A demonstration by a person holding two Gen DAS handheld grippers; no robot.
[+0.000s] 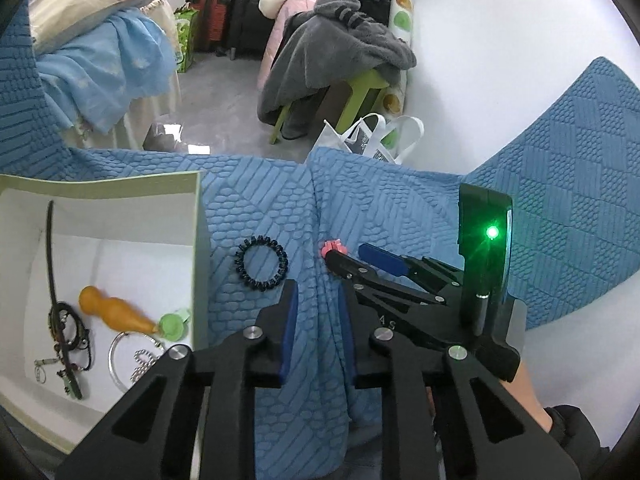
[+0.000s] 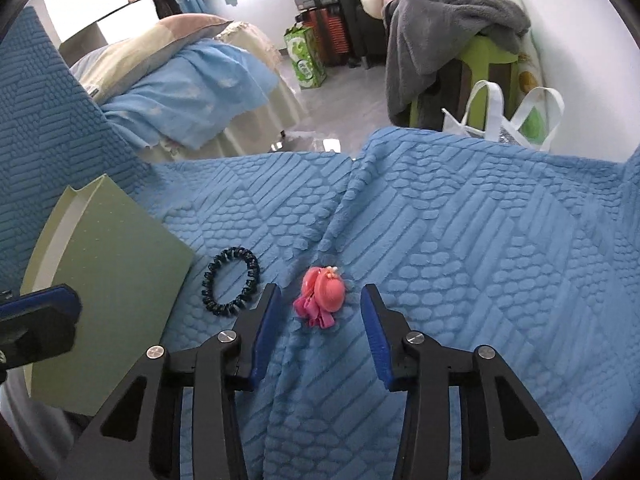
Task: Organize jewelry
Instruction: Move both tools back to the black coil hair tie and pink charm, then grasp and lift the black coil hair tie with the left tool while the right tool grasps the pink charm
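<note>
A pink hair clip [image 2: 323, 295] lies on the blue textured blanket [image 2: 460, 240], between the open fingers of my right gripper [image 2: 320, 294]. A black spiral hair tie [image 2: 231, 280] lies just left of it, next to the pale green box [image 2: 108, 256]. In the left wrist view my left gripper [image 1: 318, 286] is open and empty above the blanket. The hair tie [image 1: 262, 262] is ahead of it to the left. The right gripper [image 1: 348, 254] reaches in from the right at the pink clip [image 1: 330, 248]. The box [image 1: 198, 240] holds an orange pendant [image 1: 114, 312], a silver bangle [image 1: 120, 360] and dark cords [image 1: 68, 328].
Beyond the blanket's far edge is a grey floor with a bed in light blue covers [image 2: 192, 92], a green stool under grey clothes [image 2: 460, 36], a white tote bag [image 2: 500, 120] and suitcases [image 2: 320, 20].
</note>
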